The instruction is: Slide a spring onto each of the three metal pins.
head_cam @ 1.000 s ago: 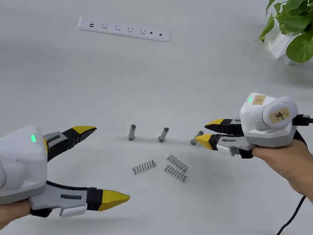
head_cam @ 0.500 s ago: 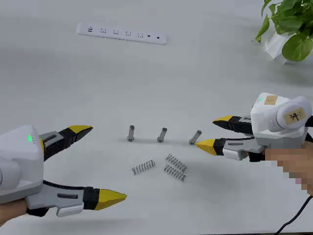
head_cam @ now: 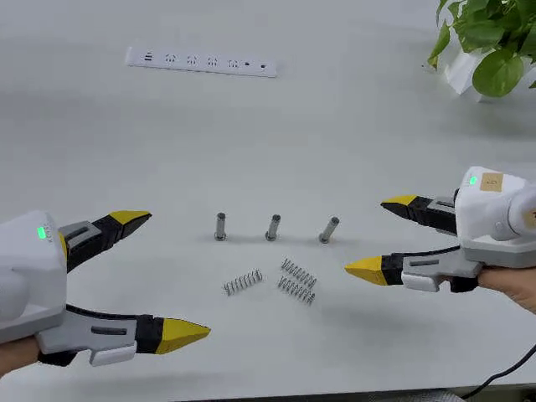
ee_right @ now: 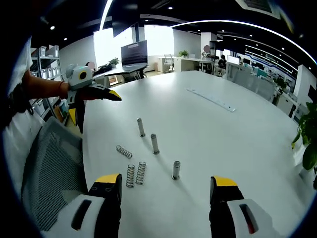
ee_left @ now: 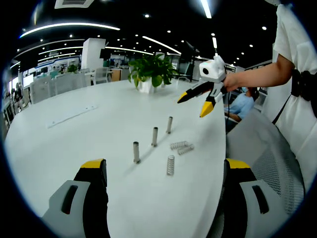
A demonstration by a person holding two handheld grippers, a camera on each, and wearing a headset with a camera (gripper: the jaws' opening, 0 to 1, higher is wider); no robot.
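Observation:
Three short metal pins stand upright in a row on the white table: the left pin [head_cam: 220, 226], the middle pin [head_cam: 273, 227] and the right pin [head_cam: 329, 229]. Three springs lie just in front of them: one spring [head_cam: 243, 283] to the left and two springs [head_cam: 297, 274] [head_cam: 296, 291] side by side. My left gripper [head_cam: 159, 274] is open at the near left, empty. My right gripper [head_cam: 383, 235] is open to the right of the pins, empty. The pins [ee_left: 154, 136] [ee_right: 155, 143] and springs [ee_left: 170, 164] [ee_right: 135, 174] lie ahead of both grippers.
A white power strip [head_cam: 201, 62] lies at the far side of the table. A potted plant [head_cam: 484, 42] stands at the far right corner. A cable [head_cam: 502, 375] trails from the right gripper. The table's near edge runs just below the grippers.
My right gripper has drawn back to the right, away from the right pin, and its jaws have spread wider. The left gripper stays about where it was.

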